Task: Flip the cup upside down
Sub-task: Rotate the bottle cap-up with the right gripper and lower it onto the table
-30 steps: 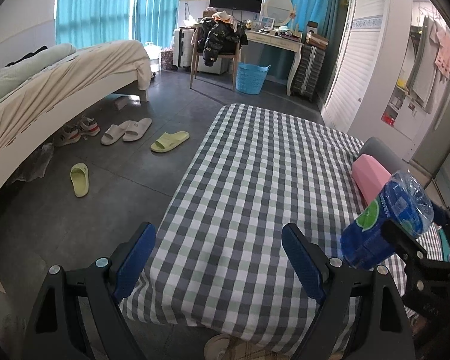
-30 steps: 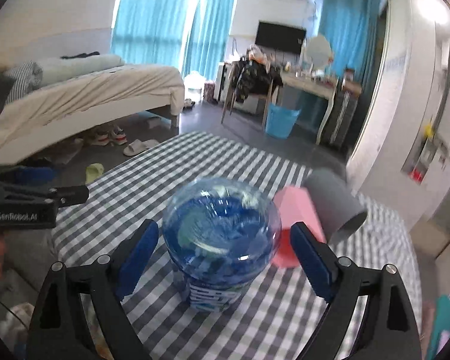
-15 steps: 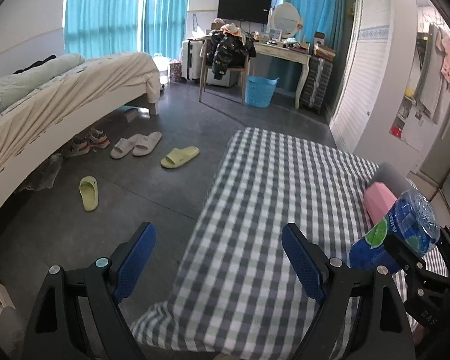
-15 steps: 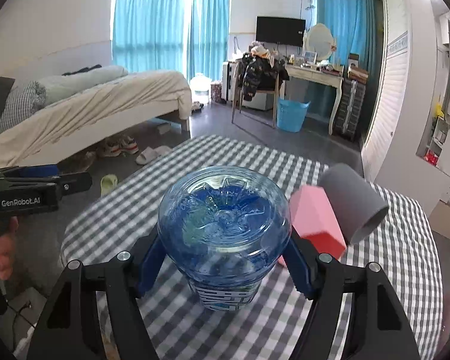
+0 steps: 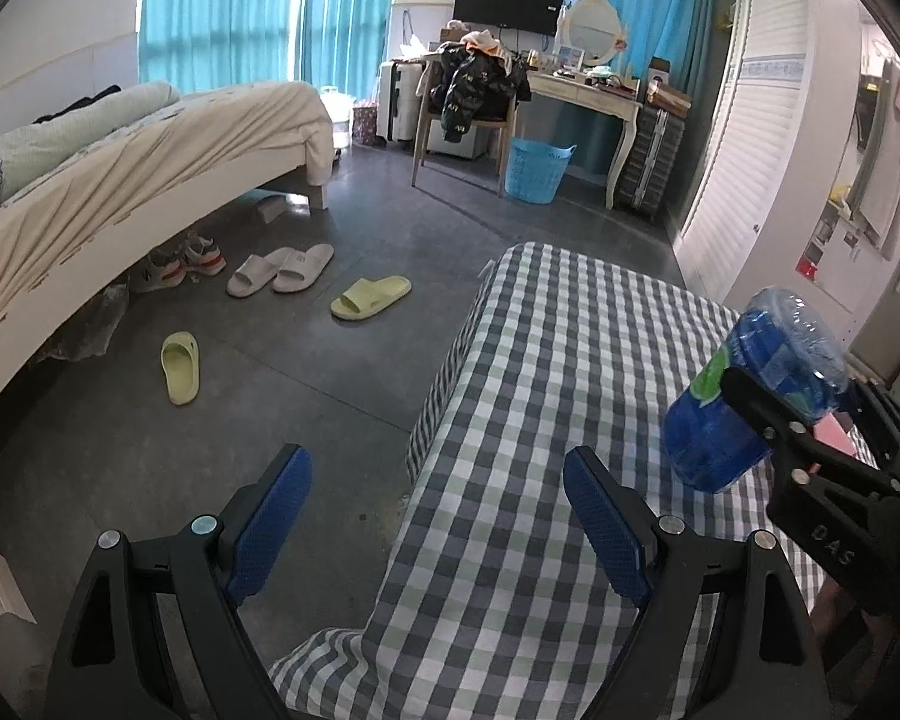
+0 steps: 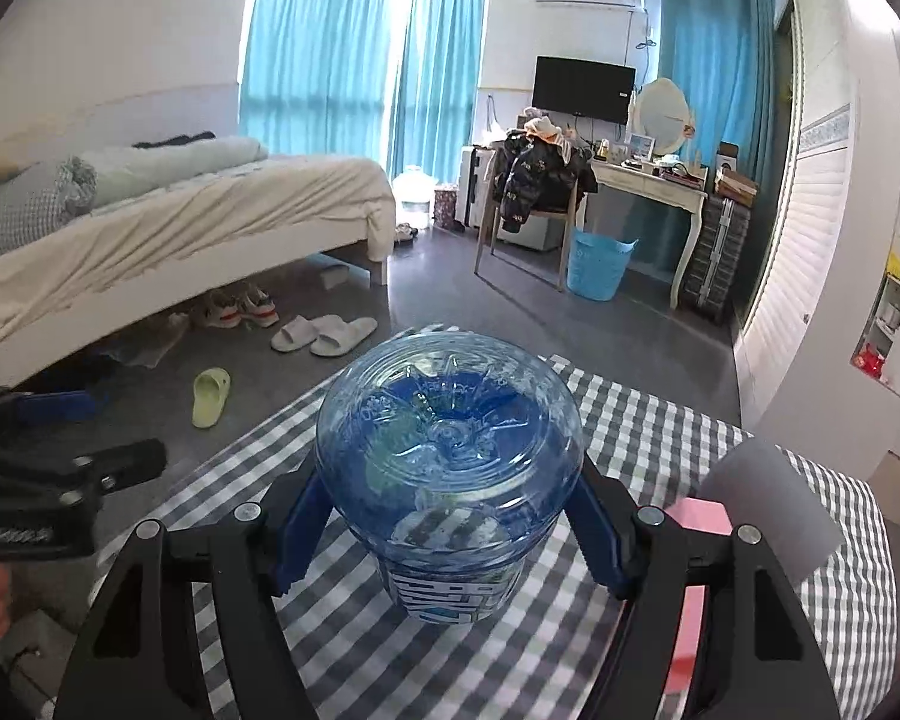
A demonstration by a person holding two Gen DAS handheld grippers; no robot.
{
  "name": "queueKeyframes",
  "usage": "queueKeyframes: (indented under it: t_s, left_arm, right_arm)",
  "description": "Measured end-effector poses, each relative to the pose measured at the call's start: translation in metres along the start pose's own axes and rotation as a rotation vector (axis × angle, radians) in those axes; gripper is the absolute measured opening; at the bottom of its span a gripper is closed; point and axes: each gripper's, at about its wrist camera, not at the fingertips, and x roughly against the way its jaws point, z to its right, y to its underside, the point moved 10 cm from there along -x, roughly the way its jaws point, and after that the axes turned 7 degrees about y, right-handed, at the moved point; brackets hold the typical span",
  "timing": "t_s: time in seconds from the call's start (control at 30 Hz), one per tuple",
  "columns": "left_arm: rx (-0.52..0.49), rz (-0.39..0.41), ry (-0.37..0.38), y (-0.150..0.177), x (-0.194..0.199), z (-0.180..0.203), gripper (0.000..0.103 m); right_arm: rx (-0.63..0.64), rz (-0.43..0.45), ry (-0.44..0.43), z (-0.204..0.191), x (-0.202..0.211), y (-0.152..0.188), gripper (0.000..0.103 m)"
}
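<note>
A clear blue plastic cup (image 6: 450,450) fills the middle of the right wrist view, its ribbed base turned toward the camera. My right gripper (image 6: 450,516) is shut on it, a blue pad pressed against each side. From the left wrist view the cup (image 5: 750,402) hangs tilted just above the checked tablecloth (image 5: 540,360), base up and to the right, held by the right gripper (image 5: 810,456). My left gripper (image 5: 438,534) is open and holds nothing, over the table's front left edge.
A pink cup (image 6: 699,516) and a grey cup (image 6: 762,498) lie on their sides on the cloth, right of the held cup. The left gripper's body (image 6: 42,480) sits at the left. Beyond are a bed (image 5: 120,180), slippers (image 5: 180,366) and a blue basket (image 5: 537,171).
My right gripper has shut on the blue cup and raised it off the cloth. The left gripper has drawn back toward the table's left edge, still open.
</note>
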Motion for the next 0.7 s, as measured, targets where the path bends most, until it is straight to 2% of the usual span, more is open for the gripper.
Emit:
queueKeyframes:
  t_s: [0.1,0.4,0.43,0.47,0.5,0.7]
  left_arm:
    - [0.010,-0.012,0.003,0.002,-0.006,-0.004,0.089]
    - [0.014,-0.019,0.011,0.013,-0.004,0.000,0.089]
    - [0.014,-0.017,0.011,0.014,-0.003,0.000,0.089]
    - [0.013,-0.013,0.012,0.014,0.000,0.002,0.089]
    - [0.013,-0.009,0.011,0.016,0.003,0.004,0.089]
    - [-0.013,0.032,0.002,0.014,0.026,0.023,0.089]
  right_arm:
    - [0.007,-0.036,-0.003,-0.005,-0.013,0.007,0.071]
    - [-0.024,-0.051,-0.011,0.001,-0.022,0.008,0.071]
    - [-0.030,-0.058,-0.009,0.002,-0.022,0.009,0.075]
    - [-0.035,-0.068,-0.010,0.004,-0.022,0.011,0.089]
    - [-0.043,-0.075,-0.014,0.007,-0.021,0.010,0.095]
    - [-0.109,0.027,-0.030,0.027,0.030,-0.014,0.099]
